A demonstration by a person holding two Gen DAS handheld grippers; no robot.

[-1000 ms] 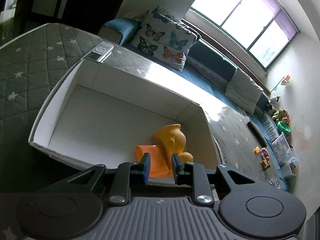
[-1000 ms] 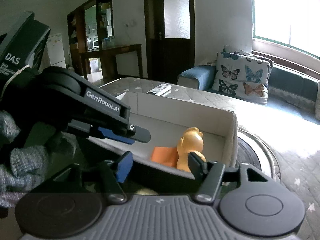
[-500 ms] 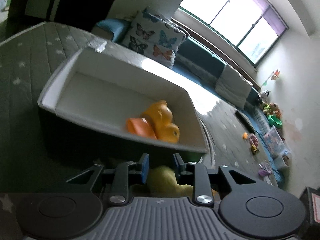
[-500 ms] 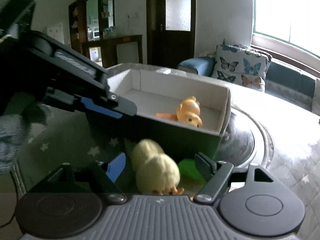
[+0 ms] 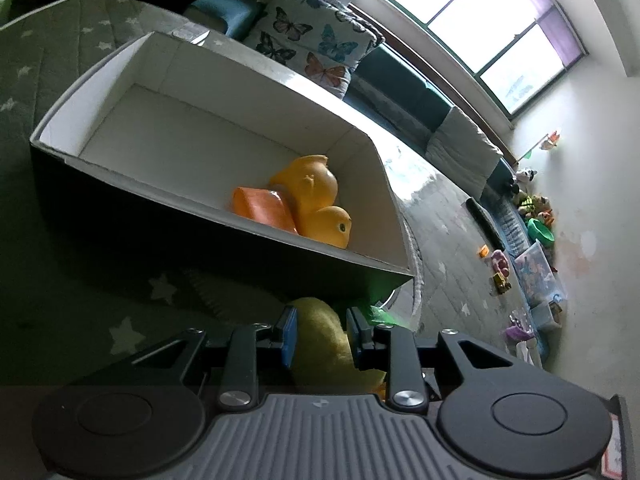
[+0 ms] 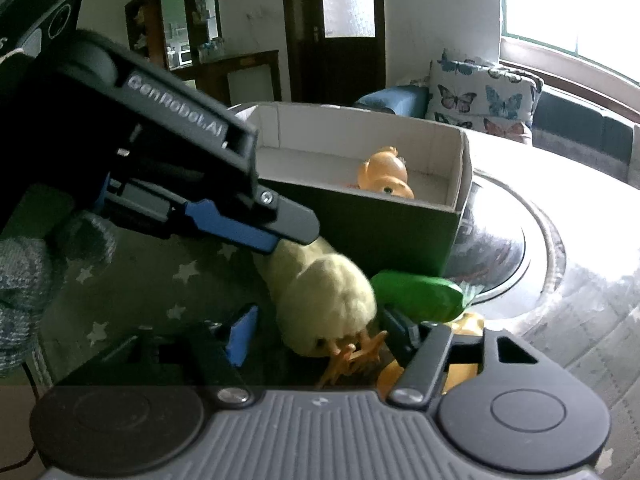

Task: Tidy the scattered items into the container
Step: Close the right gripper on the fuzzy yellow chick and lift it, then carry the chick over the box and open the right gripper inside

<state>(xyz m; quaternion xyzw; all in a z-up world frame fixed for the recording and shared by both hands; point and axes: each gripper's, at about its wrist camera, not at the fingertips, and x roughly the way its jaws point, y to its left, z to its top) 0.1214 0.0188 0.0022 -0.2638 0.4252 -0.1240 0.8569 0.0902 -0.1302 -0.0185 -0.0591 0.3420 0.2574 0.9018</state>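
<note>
A yellow plush chick (image 6: pixel 320 292) lies on the star-patterned cloth in front of the box (image 6: pixel 360 128). My right gripper (image 6: pixel 320 336) straddles its head; the jaws are closing, and a gap still shows beside the blue left pad (image 6: pixel 240 332). My left gripper (image 5: pixel 322 332) sits over the chick's (image 5: pixel 320 332) body with its jaws opening, the plush filling the space between them. In the right wrist view one left finger (image 6: pixel 288 220) lies along the chick's back. The white-lined box (image 5: pixel 240 92) holds an orange duck (image 5: pixel 308 196) and an orange block (image 5: pixel 260 210).
A green toy (image 6: pixel 416 296) lies right of the chick against the box's dark front. A round glass disc (image 6: pixel 500 248) sits behind it. A gloved hand (image 6: pixel 24 280) holds the left gripper. A butterfly cushion (image 5: pixel 312 36) and several floor toys (image 5: pixel 532 240) lie farther off.
Both grippers dropped from above the box to the cloth in front of it. The chick came between both pairs of fingers. The left jaws widened; the right jaws widened, then narrowed.
</note>
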